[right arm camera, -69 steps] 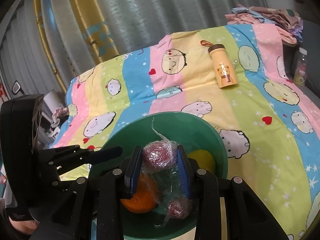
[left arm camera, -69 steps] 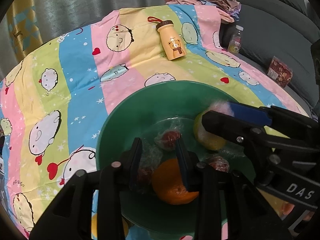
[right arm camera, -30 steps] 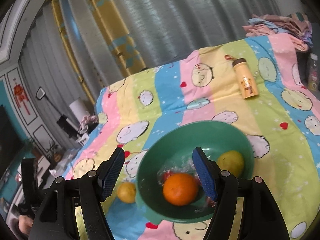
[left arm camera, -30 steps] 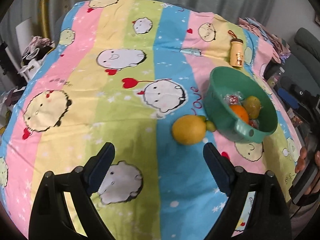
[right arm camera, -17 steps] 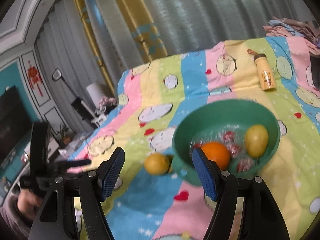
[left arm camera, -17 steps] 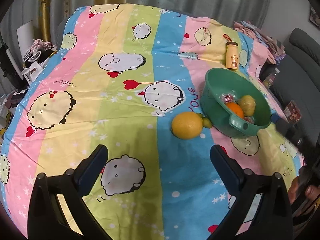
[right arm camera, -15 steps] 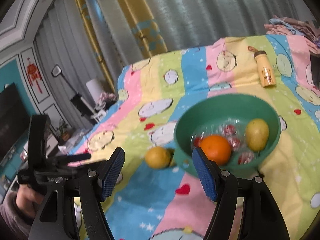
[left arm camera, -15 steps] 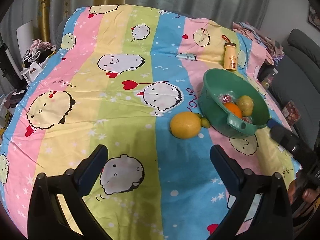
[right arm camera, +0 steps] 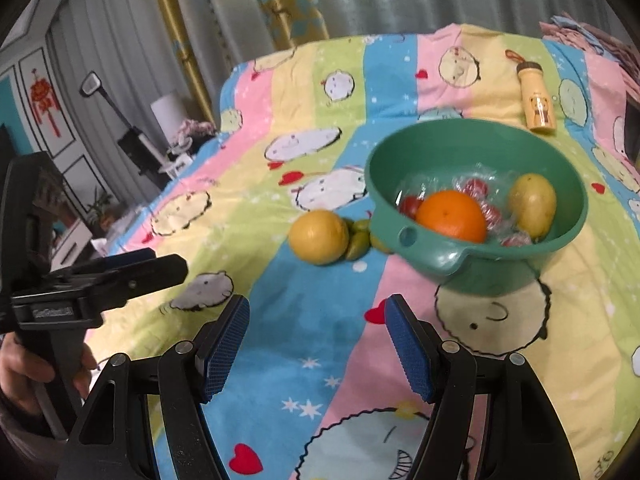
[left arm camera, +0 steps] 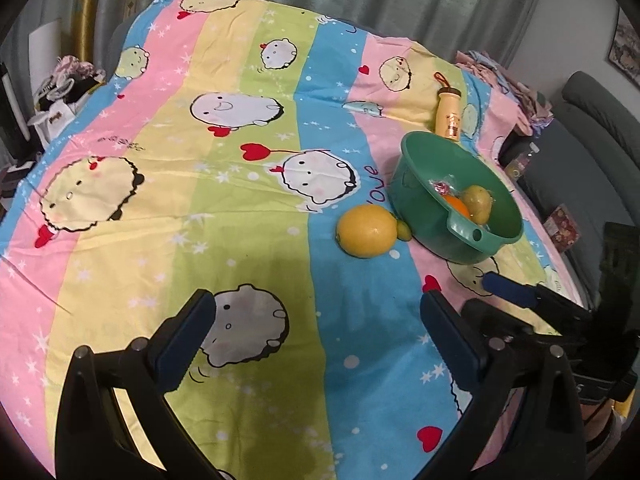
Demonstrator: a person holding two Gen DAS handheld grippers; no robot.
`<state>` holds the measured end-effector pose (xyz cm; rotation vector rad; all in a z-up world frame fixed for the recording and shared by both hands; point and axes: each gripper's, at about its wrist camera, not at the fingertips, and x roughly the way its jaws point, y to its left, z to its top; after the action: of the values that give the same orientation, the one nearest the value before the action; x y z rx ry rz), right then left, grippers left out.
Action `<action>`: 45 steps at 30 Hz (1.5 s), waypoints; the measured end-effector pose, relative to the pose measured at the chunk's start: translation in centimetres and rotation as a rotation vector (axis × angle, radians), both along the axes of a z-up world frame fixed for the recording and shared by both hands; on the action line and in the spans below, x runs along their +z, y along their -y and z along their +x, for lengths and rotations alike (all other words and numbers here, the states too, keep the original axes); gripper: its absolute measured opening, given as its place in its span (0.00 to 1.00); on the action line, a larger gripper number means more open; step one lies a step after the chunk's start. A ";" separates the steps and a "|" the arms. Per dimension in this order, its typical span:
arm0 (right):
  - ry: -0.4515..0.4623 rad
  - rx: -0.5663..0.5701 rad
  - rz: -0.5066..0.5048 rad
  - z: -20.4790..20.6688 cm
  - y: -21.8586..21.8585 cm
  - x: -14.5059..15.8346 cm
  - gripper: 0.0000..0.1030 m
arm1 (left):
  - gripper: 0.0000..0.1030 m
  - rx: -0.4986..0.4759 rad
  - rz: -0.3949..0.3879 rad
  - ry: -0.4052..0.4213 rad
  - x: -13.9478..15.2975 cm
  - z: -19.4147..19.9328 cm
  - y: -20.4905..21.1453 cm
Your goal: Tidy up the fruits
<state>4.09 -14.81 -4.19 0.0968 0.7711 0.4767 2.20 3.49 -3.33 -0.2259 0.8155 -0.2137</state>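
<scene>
- The left gripper [left arm camera: 316, 332] has its jaws spread wide with nothing between them, hovering above the striped cartoon bedsheet [left arm camera: 160, 208].
- The right gripper [right arm camera: 316, 340] is likewise spread wide and empty, its blue ribbed pads [right arm camera: 408, 354] held over the blue and pink stripes of the sheet.
- From the right wrist view the left gripper shows at the left edge as a black frame gripped by a hand [right arm camera: 24, 376]; from the left wrist view the right gripper shows at the lower right.
- Ahead of both grippers and well apart from them, a large yellow citrus fruit [right arm camera: 319, 236] lies on the sheet, just left of the green bowl [right arm camera: 460, 140].
- Small green fruits [right arm camera: 358, 240] sit between the yellow citrus and the bowl, touching the citrus; one more peeps out against the bowl's base.
- The bowl stands upright on the sheet, its pouring lip with a round hole [right arm camera: 408, 236] turned towards the grippers.
- Inside the bowl lie an orange [right arm camera: 452, 216], a yellow-green pear-like fruit [right arm camera: 532, 204] to its right, and several red fruits in clear plastic wrap [right arm camera: 474, 188] around and behind the orange.
- Beyond the bowl, a yellow bottle with a brown cap [right arm camera: 536, 96] lies on its side on the sheet.
- Curtains [right arm camera: 360, 0] hang behind the bed.
</scene>
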 end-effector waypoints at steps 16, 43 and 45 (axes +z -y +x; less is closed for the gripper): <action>-0.043 -0.017 -0.055 2.0 -3.1 -2.0 0.69 | 0.99 -0.072 -0.155 -0.026 -2.8 2.2 -2.2; -0.005 -0.027 -0.086 4.4 -4.1 -1.9 0.69 | 0.99 -0.207 -0.135 0.011 -1.9 7.6 1.2; -0.003 -0.029 -0.091 4.5 -4.2 -1.9 0.69 | 0.99 -0.211 -0.139 0.010 -2.0 7.6 1.3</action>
<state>8.57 -10.63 -6.12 0.0243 0.7921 0.4139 9.81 2.22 -5.33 -0.2689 0.8157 -0.4706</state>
